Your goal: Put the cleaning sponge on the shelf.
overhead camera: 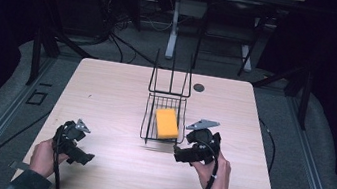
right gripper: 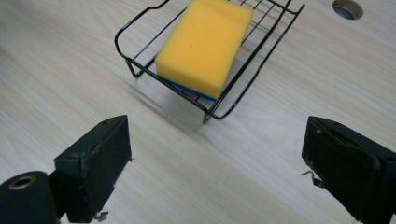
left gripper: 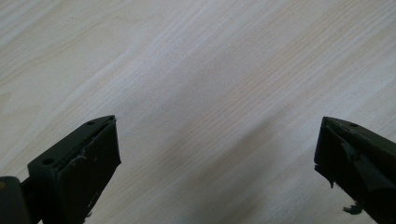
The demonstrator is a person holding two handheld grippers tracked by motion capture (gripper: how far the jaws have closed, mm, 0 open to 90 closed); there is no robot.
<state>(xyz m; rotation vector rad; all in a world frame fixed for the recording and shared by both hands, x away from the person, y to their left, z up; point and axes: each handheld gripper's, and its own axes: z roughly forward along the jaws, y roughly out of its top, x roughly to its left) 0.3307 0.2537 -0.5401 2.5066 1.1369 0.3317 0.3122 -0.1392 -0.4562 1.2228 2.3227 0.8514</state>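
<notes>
A yellow sponge with a blue underside lies in a black wire basket at the middle of the wooden table. In the right gripper view the sponge rests in the basket just ahead of the jaws. My right gripper is open, low over the table beside the basket's near right corner, with nothing between its fingers. My left gripper is open near the front left of the table, over bare wood, with its fingers wide apart.
The basket has tall wire uprights at its far end. A round cable hole sits in the table behind the basket. Table legs and cables stand on the floor beyond the far edge. Bare wood lies between the two grippers.
</notes>
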